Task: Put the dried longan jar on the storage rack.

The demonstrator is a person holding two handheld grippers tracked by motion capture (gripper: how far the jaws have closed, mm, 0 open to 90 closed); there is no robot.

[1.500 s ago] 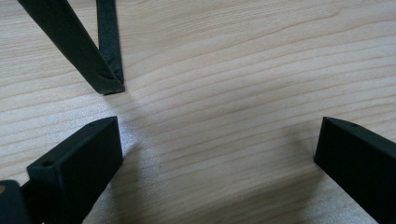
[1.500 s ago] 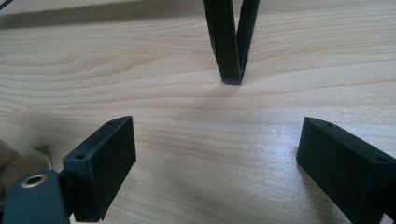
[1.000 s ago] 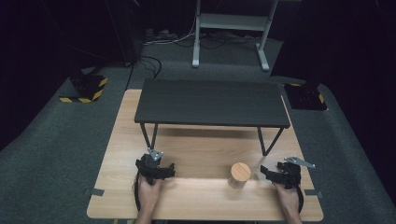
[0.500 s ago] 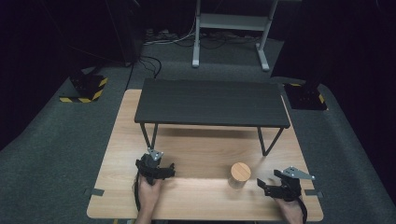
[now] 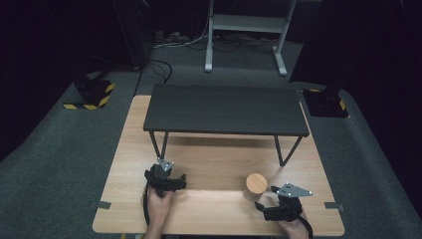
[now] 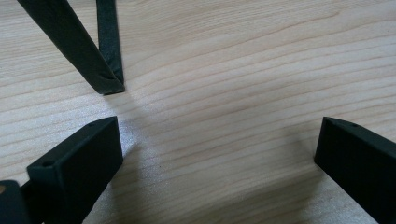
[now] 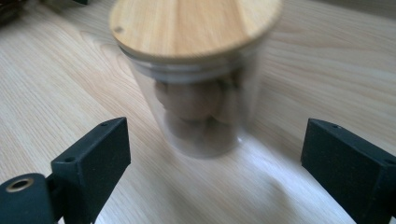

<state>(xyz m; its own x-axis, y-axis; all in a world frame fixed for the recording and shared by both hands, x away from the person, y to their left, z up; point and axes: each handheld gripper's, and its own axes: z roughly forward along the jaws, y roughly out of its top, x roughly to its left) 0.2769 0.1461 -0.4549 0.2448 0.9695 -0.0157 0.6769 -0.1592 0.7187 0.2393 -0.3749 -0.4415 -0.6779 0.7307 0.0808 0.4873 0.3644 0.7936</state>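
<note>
With jaws spread wide, the right hand-held gripper (image 7: 215,154) faces the jar (image 7: 198,88), likely slippery, breakable glass, best gripped mid-body below its wooden lid (image 7: 194,25).

Tabletop (image 5: 214,164) brightly lit amid dark surroundings; jar (image 7: 196,84) motion-blurred in right gripper view; soft shadows under the shelf (image 5: 224,109)

jars: 1 (image 5: 256,185) (lidded) | shelves: 1 (image 5: 224,109) | grippers: 2
</note>
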